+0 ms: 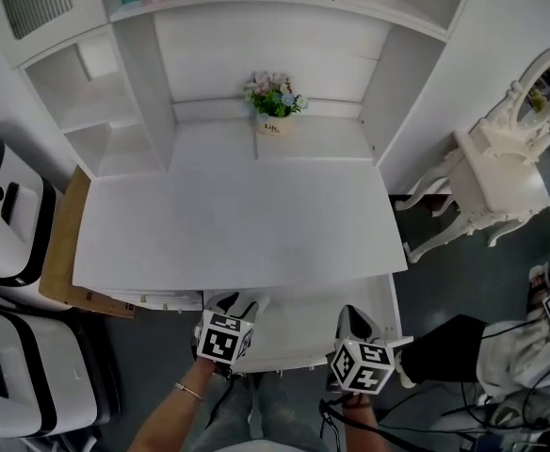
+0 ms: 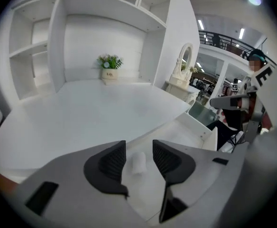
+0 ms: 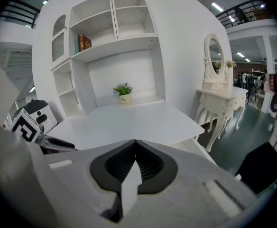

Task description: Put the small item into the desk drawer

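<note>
The desk drawer point(image 1: 299, 326) stands pulled out under the front edge of the white desk point(image 1: 237, 224). In the left gripper view a small white cylinder-shaped item point(image 2: 138, 163) lies on the drawer floor, seen through the gap between the jaws. The pads do not touch it. My left gripper point(image 1: 240, 302) point(image 2: 138, 144) is open above the drawer's left part. My right gripper point(image 1: 352, 314) point(image 3: 135, 142) hovers over the drawer's right part, its jaws shut with nothing between them.
A small potted plant point(image 1: 273, 102) stands at the back of the desk under white shelves. An ornate white dressing table with a mirror point(image 1: 501, 168) is at the right. White machines point(image 1: 11, 215) and a brown board point(image 1: 63, 243) are at the left. Cables lie on the floor at bottom right.
</note>
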Available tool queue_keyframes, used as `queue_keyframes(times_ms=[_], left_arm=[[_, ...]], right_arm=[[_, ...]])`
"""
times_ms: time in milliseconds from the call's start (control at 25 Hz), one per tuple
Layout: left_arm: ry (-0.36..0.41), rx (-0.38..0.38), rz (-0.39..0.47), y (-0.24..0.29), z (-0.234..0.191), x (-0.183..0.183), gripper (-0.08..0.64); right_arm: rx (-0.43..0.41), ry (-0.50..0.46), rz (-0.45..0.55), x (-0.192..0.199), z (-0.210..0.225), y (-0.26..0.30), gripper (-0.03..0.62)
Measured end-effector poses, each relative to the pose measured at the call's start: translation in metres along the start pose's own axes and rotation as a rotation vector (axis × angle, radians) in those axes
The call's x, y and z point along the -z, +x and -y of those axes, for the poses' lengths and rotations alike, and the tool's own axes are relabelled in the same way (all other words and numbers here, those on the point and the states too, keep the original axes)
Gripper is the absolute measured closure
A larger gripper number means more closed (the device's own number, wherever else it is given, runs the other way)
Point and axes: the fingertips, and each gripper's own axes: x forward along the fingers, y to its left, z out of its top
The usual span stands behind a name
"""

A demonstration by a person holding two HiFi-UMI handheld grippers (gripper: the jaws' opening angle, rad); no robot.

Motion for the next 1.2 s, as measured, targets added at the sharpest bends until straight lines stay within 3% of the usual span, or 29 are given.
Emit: queue_keyframes(times_ms=[160,480,800,960,1200], left_arm=[[-0.047,-0.046,0.113,-0.044,-0.013,-0.028,0.398],[-0.090,-0.163,0.319,-0.123,-0.038,-0.082,0.522],[-0.083,-0.265,0.496,-0.182,-0.059,-0.127,0.526],[-0.097,-0.313,0.564,-0.205,-0.074,-0.146,0.533],[-0.108,-0.338,0.600,-0.217,-0.082,-0.155,0.554]], right_arm=[[-0.019,-0.028,0.033,-0.022,-0.008,-0.007,0.588],[-0.082,-0.109,0.128,-0.080,-0.039,-0.020,0.588],[-0.118,-0.192,0.265,-0.150,-0.058,-0.040,0.588],[-0.134,-0.199,0.312,-0.174,-0.066,-0.049,0.588],[-0.136,-0.192,0.319,-0.177,-0.072,-0.053,0.588]])
